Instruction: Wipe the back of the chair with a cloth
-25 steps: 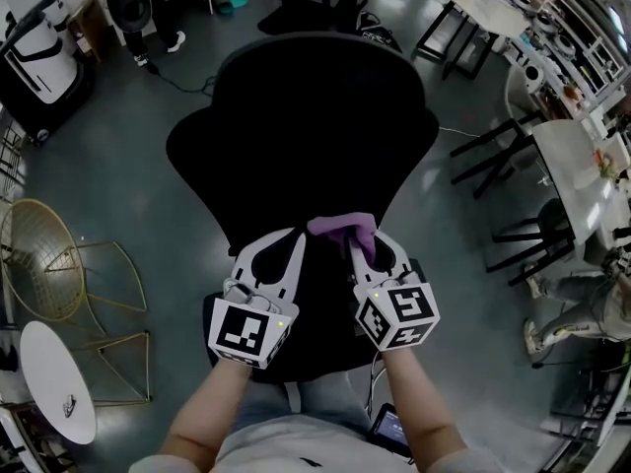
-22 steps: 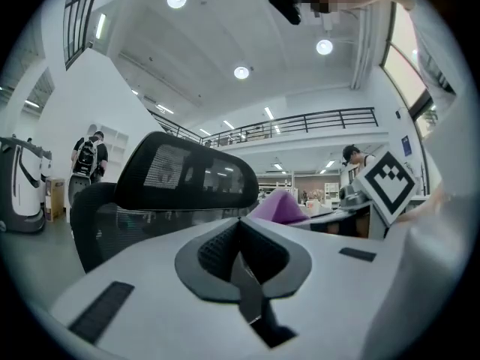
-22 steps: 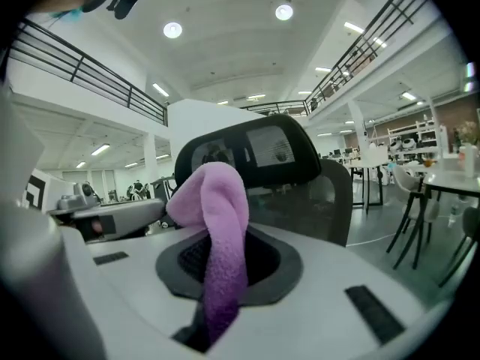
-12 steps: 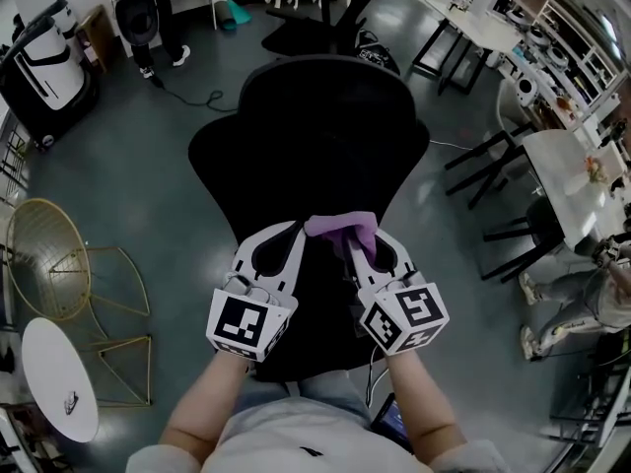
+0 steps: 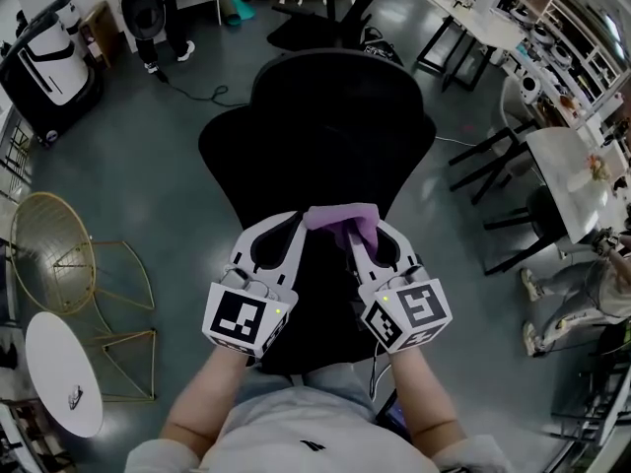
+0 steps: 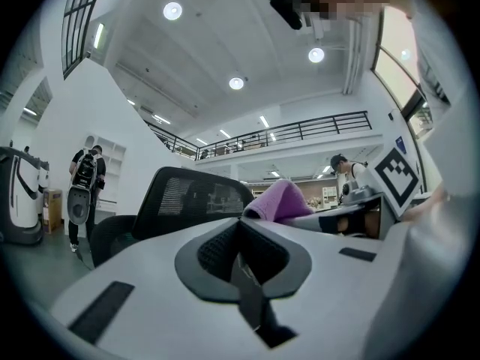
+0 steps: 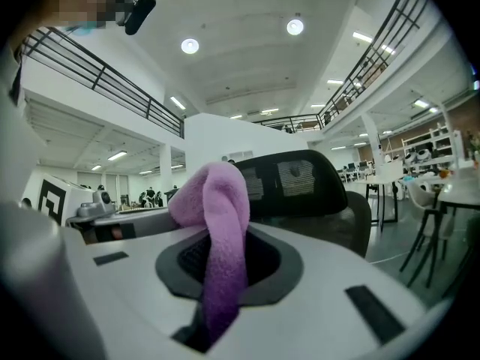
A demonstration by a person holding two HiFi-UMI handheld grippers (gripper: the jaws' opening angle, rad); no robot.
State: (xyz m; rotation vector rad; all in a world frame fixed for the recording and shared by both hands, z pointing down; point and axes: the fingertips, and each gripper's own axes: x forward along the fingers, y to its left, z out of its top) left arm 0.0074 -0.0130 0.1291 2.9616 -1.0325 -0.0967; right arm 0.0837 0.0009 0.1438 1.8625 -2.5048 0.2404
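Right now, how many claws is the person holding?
2: the left claw, shut and empty, beside the right claw, which pinches the purple cloth, both above the black chair.

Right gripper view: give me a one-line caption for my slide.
Right gripper shut on a purple cloth, the black chair back just beyond it in a large open hall.

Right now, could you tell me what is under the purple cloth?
Beneath the fleecy purple cloth is the black mesh chair back. The cloth, shut in the right gripper, hides whether they touch.
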